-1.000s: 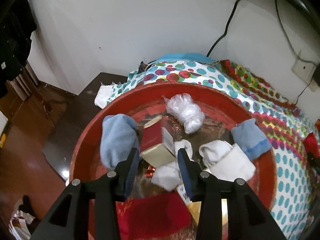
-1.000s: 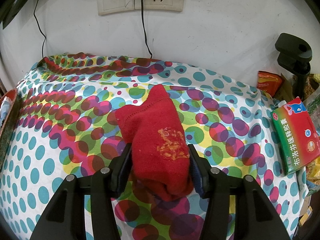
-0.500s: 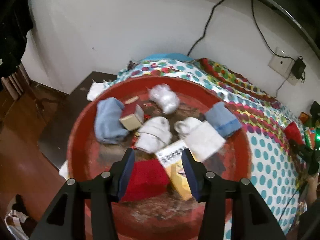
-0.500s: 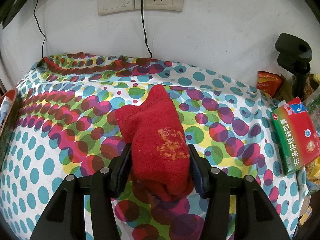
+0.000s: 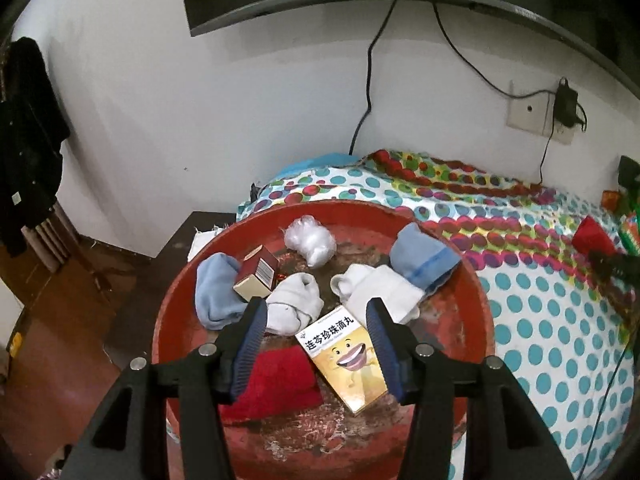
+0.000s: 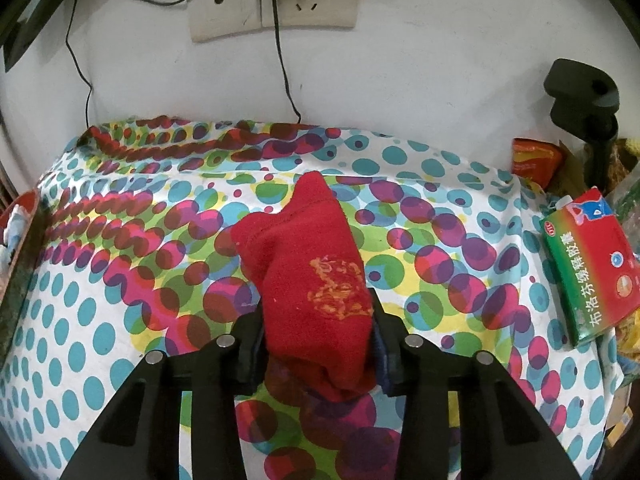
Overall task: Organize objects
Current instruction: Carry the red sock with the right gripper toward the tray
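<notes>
Right claw [image 6: 318,334] now clamped tight on red sock [image 6: 312,272] atop spotted bed; lift possible. Left claw [image 5: 316,344] backed above red basin [image 5: 472,300], jaws opening, empty; yellow box [image 5: 348,364] below.

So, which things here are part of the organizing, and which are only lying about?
Part of the job:
- red sock, clamped in right gripper
- red tray holding socks
- yellow box
- small red box
- left gripper, fingers opening, nothing between them

Lying about:
- wall socket
- green medicine box
- dotted cloth
</notes>
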{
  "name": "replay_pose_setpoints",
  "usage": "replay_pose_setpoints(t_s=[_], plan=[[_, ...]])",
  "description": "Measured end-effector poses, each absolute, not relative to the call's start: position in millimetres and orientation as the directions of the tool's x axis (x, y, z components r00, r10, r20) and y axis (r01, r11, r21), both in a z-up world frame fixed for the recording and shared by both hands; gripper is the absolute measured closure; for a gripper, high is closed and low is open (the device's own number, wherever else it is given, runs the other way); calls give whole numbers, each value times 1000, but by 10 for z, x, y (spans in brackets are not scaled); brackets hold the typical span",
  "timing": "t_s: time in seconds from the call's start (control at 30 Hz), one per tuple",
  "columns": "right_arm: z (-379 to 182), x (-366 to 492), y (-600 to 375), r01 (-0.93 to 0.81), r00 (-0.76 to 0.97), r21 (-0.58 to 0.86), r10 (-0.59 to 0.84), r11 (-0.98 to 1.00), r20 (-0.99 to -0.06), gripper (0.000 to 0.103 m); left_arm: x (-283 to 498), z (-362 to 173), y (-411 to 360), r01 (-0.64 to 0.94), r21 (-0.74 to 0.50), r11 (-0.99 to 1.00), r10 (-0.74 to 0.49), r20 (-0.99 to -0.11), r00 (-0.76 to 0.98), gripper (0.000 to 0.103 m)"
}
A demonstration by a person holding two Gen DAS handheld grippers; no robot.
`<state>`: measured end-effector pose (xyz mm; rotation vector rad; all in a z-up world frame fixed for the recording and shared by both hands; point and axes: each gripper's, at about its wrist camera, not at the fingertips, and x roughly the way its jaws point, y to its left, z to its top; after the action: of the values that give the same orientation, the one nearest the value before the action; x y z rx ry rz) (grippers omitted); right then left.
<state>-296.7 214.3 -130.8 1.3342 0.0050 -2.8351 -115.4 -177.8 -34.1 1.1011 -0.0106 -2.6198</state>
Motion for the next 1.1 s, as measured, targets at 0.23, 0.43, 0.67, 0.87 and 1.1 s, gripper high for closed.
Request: replay_pose_setpoints(t_s=[0.23,0.43,0.67,0.87,1.1], plan=[[-1313,-2948,2149,3,-633,-54,39,-999,-773,65,-1166,-478,-1910,297,75,-952,-252,-744,-619,50],[-1261,-2926,2232,-49,-614,-51,71,-997,-786,65,-1151,-495,-1972,314,69,-947,-257,-748,-612,50],[-1080,-2847,2191,-46,-613,-46,64,-998,-787,65,-1146,-518,-2032,325,52,-944,-251,-754,-607,50],[-926,-2787,2016,-25,-609,-50,55,-998,-792,65,-1174,-574,-2072,320,29,-947,-225,-771,-596,50],[-756,-2666,1377,33,-587,-21,-2,-999,-809,65,-1169,-577,-2130,329,-2,-944,-206,-777,-595,50]])
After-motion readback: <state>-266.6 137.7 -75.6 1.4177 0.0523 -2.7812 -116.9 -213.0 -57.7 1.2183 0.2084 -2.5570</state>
